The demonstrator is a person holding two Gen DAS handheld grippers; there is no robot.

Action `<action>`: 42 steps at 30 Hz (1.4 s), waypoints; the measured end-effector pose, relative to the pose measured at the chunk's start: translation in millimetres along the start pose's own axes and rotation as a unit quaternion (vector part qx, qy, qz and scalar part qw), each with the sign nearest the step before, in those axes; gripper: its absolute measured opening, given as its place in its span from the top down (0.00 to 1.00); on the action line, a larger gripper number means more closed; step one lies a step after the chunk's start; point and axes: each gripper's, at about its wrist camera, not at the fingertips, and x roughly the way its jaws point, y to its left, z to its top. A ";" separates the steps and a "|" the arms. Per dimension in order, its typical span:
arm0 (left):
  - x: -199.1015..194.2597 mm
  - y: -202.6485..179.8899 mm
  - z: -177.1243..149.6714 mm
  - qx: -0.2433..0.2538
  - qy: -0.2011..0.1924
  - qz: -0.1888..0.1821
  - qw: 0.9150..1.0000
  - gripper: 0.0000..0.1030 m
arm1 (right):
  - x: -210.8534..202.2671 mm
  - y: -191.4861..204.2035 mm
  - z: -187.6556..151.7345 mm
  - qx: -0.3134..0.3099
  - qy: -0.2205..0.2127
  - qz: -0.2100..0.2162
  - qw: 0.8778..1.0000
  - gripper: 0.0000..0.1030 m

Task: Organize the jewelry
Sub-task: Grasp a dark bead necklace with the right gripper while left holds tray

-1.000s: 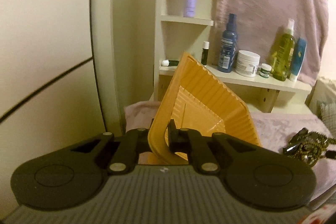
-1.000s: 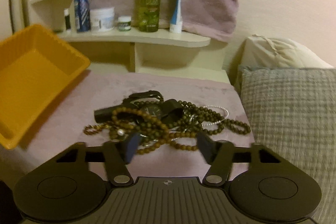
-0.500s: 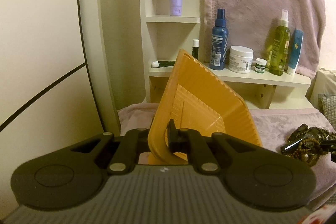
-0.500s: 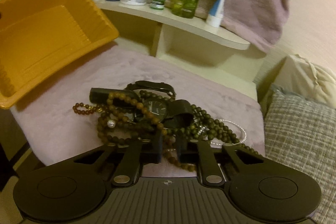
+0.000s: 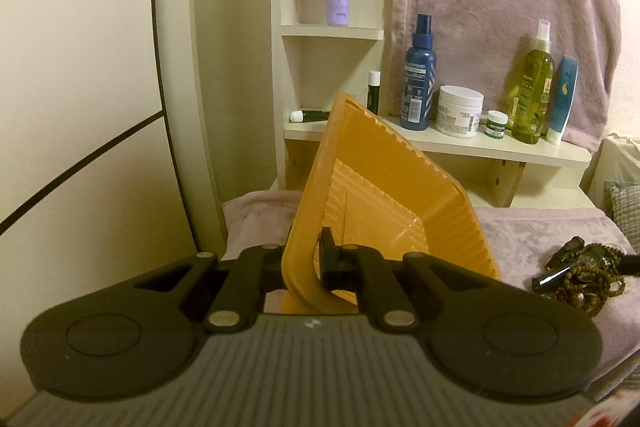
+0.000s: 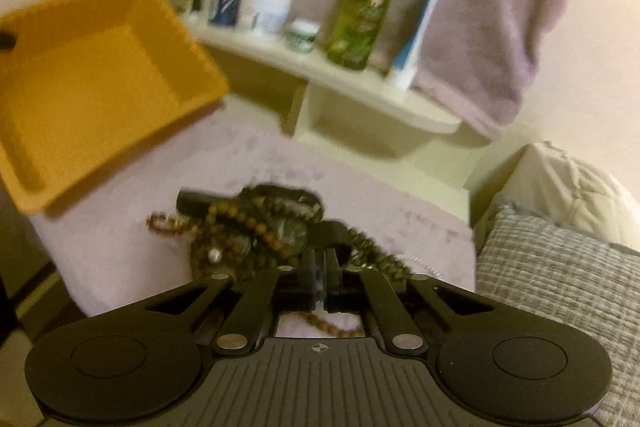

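In your left wrist view, your left claw (image 5: pixel 310 261) is clamped on the near rim of the orange tray (image 5: pixel 384 195), one finger outside the wall and the other inside. The tray is tipped up on edge, its open side turned toward the right, above a mauve cloth-covered surface (image 5: pixel 520 227). At the right edge of that cloth lies the jewelry pile (image 5: pixel 580 275): brown beads tangled with dark straps. Behind, a cream shelf (image 5: pixel 480 147) carries a blue spray bottle (image 5: pixel 418 75), a white jar (image 5: pixel 459 111), a small green-lidded jar, a green bottle (image 5: pixel 532 87) and a blue tube.

In your right wrist view, which is blurred, your right claw (image 6: pixel 319 275) has its fingers drawn together to a narrow slit at the near edge of the jewelry pile (image 6: pixel 256 227). Bead strands run around and beneath the fingers, and something from the pile seems pinched between them, though the blur hides exactly which piece. The orange tray (image 6: pixel 100 87) hangs tilted at the upper left, well apart from the pile. A checked cushion (image 6: pixel 560 287) lies to the right.
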 end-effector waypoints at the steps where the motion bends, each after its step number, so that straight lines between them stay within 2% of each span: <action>1: 0.1 0.4 -0.2 -0.001 0.001 0.000 1.000 0.93 | 1.8 2.5 -1.4 -0.011 0.001 0.005 1.000 0.89; 2: 0.3 1.0 -0.3 -0.003 0.002 -0.001 1.000 0.93 | 4.0 5.0 -2.2 -0.020 0.001 0.011 1.000 0.76; 4: 0.4 1.7 -0.5 -0.007 0.003 -0.001 1.000 0.93 | 9.2 8.9 -2.1 -0.034 0.004 0.019 0.999 0.62; 10: 2.2 1.2 -0.2 -0.011 0.005 -0.001 1.000 0.94 | 26.7 18.9 5.1 -0.085 0.011 0.035 0.996 0.62; 12: 2.8 1.5 0.0 -0.012 0.005 -0.001 1.000 0.94 | 32.9 22.8 6.3 -0.107 0.014 0.032 0.994 0.63; 13: 2.9 1.4 0.2 -0.011 0.006 -0.001 1.000 0.94 | 34.7 24.4 6.7 -0.116 0.015 0.034 0.993 0.69; 14: 2.9 1.6 0.3 -0.012 0.006 -0.001 1.000 0.94 | 35.1 25.6 7.0 -0.124 0.015 0.038 0.991 0.82; 17: 3.2 1.8 0.5 -0.013 0.006 -0.001 1.000 0.94 | 31.1 31.2 6.1 -0.152 0.009 0.025 0.988 0.93; 21: 3.4 0.9 0.4 -0.011 0.006 -0.001 1.000 0.94 | 14.9 25.8 6.8 -0.153 -0.011 0.014 0.988 0.93; 29: 4.0 0.8 0.1 -0.008 0.008 -0.002 1.000 0.94 | -36.7 -6.5 33.4 -0.085 -0.065 -0.003 0.994 0.93; 34: 3.4 0.7 -0.7 -0.008 0.008 -0.003 1.000 0.94 | -68.4 -9.6 53.4 -0.083 -0.098 -0.008 0.992 0.93; 42: 2.9 0.6 -1.2 -0.009 0.005 -0.006 1.000 0.94 | -96.2 -16.4 86.5 -0.087 -0.143 -0.018 0.986 0.93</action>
